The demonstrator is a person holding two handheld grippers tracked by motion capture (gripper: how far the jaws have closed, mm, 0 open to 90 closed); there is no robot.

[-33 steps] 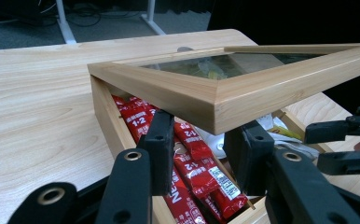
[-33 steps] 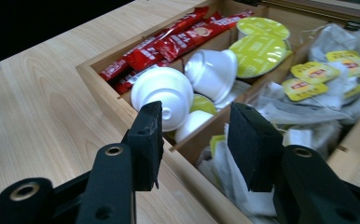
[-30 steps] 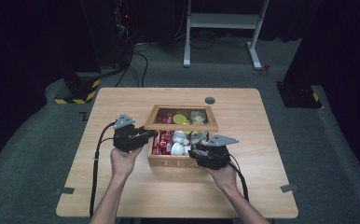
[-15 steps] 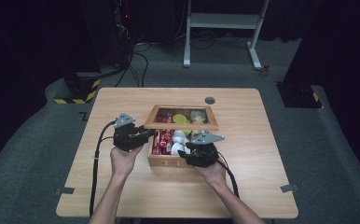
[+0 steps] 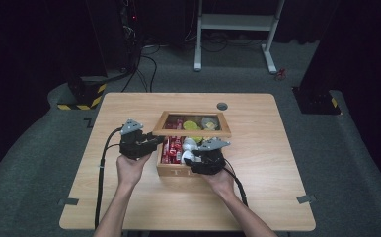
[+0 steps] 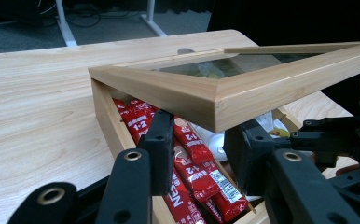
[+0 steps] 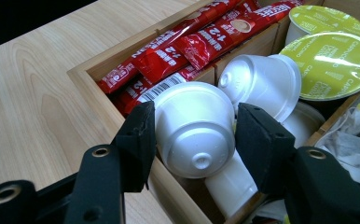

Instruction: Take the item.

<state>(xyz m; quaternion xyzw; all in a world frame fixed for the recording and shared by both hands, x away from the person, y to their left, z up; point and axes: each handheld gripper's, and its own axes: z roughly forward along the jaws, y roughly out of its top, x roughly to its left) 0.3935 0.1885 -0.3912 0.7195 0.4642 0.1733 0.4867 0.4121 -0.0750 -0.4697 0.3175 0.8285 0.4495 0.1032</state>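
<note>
Picking a coffee capsule out of the wooden box

Left gripper (image 6: 194, 154) sits under the box's glass lid (image 6: 243, 88), jaws apart, seemingly propping it up. Right gripper (image 7: 194, 135) brackets a white capsule (image 7: 192, 133) inside the wooden box (image 5: 171, 169), beside the red Nescafé sticks (image 7: 192, 44); contact unclear. Next, I'd guess: squeeze and lift.
</note>
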